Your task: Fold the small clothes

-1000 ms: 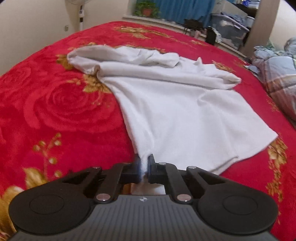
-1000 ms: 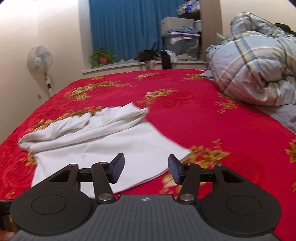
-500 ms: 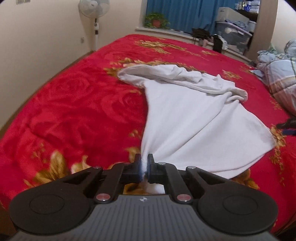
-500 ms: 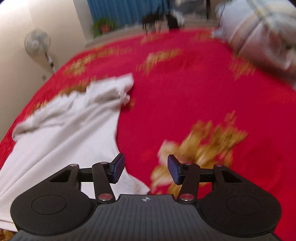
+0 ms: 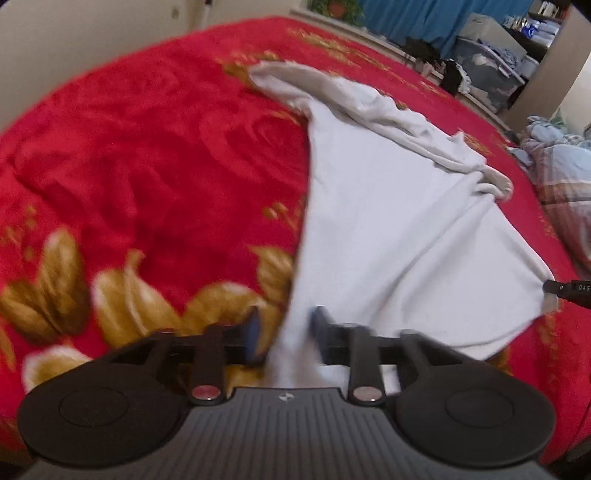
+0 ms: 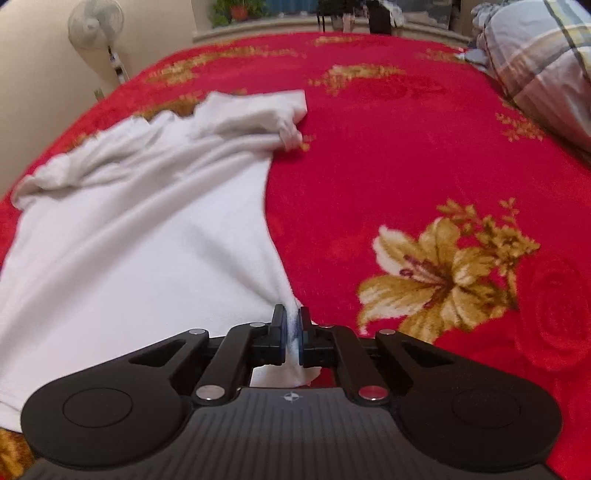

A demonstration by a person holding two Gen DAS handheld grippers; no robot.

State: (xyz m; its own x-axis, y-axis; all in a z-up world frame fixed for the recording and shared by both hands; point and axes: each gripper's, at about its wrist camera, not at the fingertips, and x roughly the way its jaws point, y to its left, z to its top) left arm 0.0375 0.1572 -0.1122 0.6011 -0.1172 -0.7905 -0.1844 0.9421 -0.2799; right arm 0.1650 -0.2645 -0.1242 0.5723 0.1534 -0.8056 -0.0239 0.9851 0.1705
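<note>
Now the left gripper (image 5: 284,338) is opening its jaws, the right gripper (image 6: 291,328) is pinching the white shirt (image 6: 147,251), still unfolded on the bed (image 6: 406,147).

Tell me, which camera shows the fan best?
The right wrist view. The fan stands whole by the wall, left of the bed. The left wrist view shows none of its head, only perhaps a dark bit of its pole at the top edge.

Matte black left gripper (image 5: 284,334) and right gripper (image 6: 292,328), ribbed grey housing, two round side discs, silver and red pivot screws, blue pads inside the jaws
</note>
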